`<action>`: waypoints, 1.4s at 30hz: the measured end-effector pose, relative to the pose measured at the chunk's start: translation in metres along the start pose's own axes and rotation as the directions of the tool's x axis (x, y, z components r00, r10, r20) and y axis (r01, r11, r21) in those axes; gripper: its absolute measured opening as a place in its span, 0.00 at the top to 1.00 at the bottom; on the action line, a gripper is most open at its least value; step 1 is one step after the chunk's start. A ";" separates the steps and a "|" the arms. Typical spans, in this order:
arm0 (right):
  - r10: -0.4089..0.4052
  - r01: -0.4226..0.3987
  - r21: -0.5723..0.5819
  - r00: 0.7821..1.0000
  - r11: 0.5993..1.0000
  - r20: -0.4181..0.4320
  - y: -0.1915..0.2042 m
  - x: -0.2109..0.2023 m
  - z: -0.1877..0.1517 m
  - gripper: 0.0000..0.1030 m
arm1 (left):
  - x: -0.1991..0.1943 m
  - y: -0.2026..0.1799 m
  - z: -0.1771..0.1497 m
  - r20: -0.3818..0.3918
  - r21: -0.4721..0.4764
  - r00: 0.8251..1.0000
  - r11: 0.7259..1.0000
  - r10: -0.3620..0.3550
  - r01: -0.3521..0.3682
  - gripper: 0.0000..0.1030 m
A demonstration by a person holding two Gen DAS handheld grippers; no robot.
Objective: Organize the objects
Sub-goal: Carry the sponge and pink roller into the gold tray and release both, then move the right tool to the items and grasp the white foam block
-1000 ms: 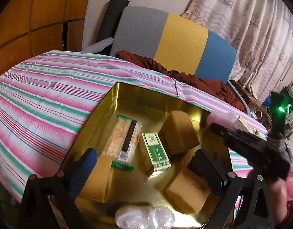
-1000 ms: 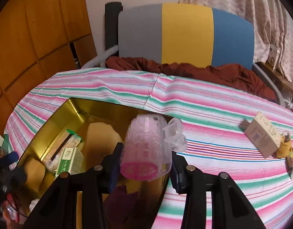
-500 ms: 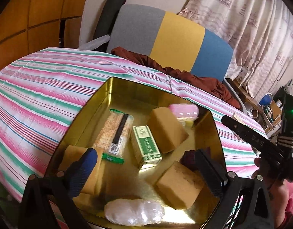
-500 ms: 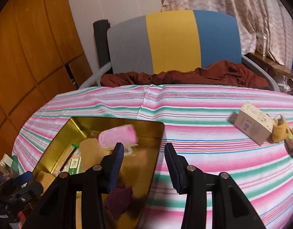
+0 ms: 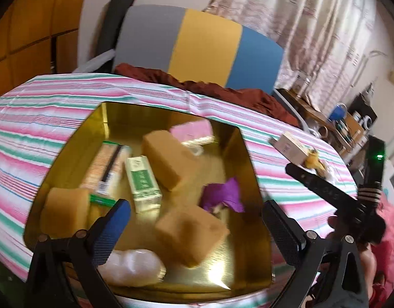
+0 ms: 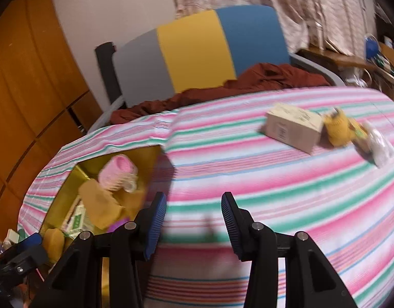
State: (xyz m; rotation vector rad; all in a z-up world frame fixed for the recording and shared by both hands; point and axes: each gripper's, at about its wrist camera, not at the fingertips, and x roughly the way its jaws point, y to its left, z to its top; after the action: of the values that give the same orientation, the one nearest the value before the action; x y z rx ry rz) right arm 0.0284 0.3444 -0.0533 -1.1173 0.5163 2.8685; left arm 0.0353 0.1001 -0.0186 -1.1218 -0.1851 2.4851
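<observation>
Right wrist view: right gripper [image 6: 194,220] w/ fingers apart, empty, low over the striped counter [image 6: 273,195]. Left gripper [image 5: 194,233], also spread and empty, hangs over the gold tray [image 5: 250,169]. Next target, I'd guess: cardboard box [image 6: 291,128], ahead and to the right, long axis roughly crosswise, right gripper nearer. Print on it too blurred to read.

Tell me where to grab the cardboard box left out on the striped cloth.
Grip the cardboard box across its two long side faces, coming from above with the open right gripper. It lies flat; the yellow toy crowds its right end.
</observation>
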 end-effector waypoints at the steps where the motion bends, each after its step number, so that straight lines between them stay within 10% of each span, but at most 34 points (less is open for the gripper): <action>1: -0.010 0.010 0.018 1.000 1.000 -0.007 -0.008 0.000 -0.003 0.56 | 0.001 -0.006 -0.002 -0.005 0.013 1.000 1.000 -0.011 0.011 0.00; 16: -0.141 0.144 0.200 0.990 0.969 -0.029 -0.123 -0.021 -0.033 0.56 | 0.013 -0.084 -0.019 -0.084 0.180 0.989 0.974 -0.124 0.138 0.00; 27: -0.337 0.304 0.290 0.939 0.908 0.073 -0.247 -0.046 0.059 0.49 | 0.026 -0.117 -0.026 -0.129 0.222 0.973 0.951 -0.189 0.214 0.00; 38: -0.275 0.273 0.508 0.959 0.817 -0.073 -0.345 0.007 0.107 0.47 | 0.041 -0.126 -0.030 -0.168 0.240 0.974 0.952 -0.153 0.191 0.00; 42: -0.247 0.238 0.456 0.968 0.857 -0.041 -0.334 0.002 0.094 0.46 | 0.045 -0.126 -0.033 -0.186 0.231 0.971 0.954 -0.151 0.193 0.00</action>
State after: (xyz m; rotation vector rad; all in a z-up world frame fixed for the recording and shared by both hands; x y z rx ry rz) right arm 0.0114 0.6889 -0.0893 -0.9857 0.9187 2.3577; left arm 0.0717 0.2322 -0.0359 -1.1459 0.0723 2.1776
